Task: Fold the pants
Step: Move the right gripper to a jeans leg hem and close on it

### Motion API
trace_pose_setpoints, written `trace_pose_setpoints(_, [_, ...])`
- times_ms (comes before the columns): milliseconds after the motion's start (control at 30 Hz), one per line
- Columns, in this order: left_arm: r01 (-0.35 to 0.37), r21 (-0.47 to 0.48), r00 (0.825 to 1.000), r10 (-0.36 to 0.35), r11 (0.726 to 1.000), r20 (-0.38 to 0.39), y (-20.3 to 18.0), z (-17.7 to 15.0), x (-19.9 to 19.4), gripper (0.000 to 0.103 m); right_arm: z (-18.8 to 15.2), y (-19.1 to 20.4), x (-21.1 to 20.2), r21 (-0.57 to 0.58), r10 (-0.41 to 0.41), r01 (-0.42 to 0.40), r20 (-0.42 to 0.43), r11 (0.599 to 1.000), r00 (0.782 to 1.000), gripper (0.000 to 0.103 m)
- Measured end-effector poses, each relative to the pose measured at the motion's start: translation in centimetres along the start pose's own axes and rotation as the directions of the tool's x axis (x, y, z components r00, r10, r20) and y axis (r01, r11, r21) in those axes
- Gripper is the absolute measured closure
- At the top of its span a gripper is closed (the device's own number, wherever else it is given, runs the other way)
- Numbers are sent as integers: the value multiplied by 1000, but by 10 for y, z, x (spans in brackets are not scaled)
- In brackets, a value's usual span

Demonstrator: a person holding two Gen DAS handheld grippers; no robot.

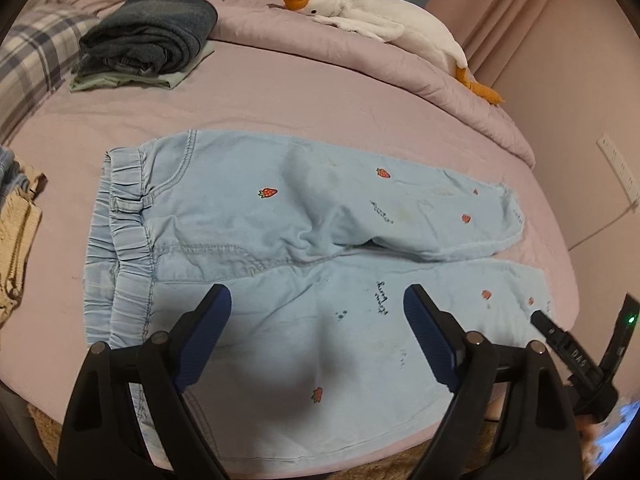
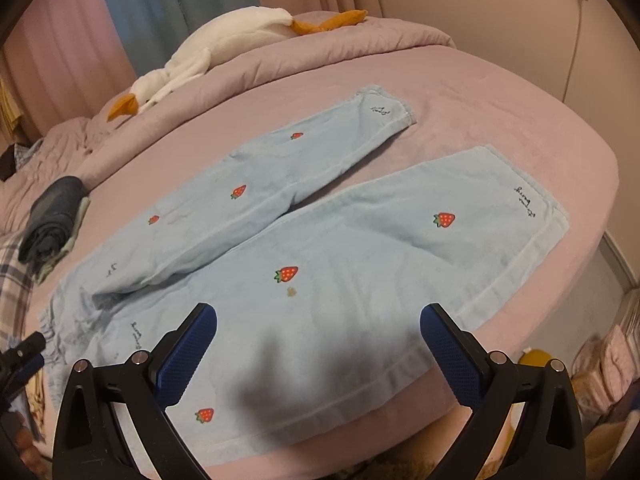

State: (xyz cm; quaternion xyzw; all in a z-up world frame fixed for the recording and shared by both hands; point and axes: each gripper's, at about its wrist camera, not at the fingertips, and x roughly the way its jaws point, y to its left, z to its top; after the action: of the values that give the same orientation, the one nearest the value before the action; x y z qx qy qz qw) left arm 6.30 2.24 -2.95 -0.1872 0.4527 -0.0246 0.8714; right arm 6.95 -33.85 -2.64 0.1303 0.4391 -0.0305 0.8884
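Two pant legs lie spread flat in front of you on the pink bed sheet (image 1: 280, 92) — the pants (image 1: 280, 220) are pale blue, soft denim-like cloth, laid out unfolded with the gathered elastic waistband (image 1: 120, 240) toward the left in your left wrist view and the hems toward the right. Small red strawberries with green tops are scattered over both legs, and you can see a few faint stains, including a brownish spot just below one strawberry in the right wrist view. Short lines of dark cursive writing sit near the hems and on the thighs; the script is too small and curled to read with any certainty. The far leg angles slightly away from the near one, leaving a narrow wedge of sheet between them toward the hems.

Your left gripper (image 1: 318, 300) hangs over the near leg close to the crotch, jaws spread wide with nothing between the blue pads. Your right gripper (image 2: 318, 320) hovers over the near leg further toward the hem — its jaws also stand wide apart, gripping nothing. White letters reading "DAS" show on its black body at the lower right of the left view.

Beyond the pants, a stack of folded clothes (image 1: 152, 40) sits near a plaid pillow (image 1: 32, 60), and a white plush goose (image 1: 380, 16) rests on the bunched quilt (image 1: 320, 52).
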Motion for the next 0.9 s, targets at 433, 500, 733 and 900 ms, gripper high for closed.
trace_pose_setpoints(433, [8,-175,1000,-7,985,2,36,32,14,29,137,46,91,112,299,-284,-150,952,943,16])
trace_pose_setpoints(500, [-11,-185,1000,8,983,-14,40,30,19,32,156,54,121,170,295,-263,-200,950,934,18])
trace_pose_setpoints(733, [-44,-226,998,34,973,-48,52,25,28,32,194,73,222,182,14,43,-300,982,954,24])
trace_pose_setpoints(900, [-62,-240,997,49,969,-60,58,25,30,32,191,75,241,148,-78,125,-288,981,954,39])
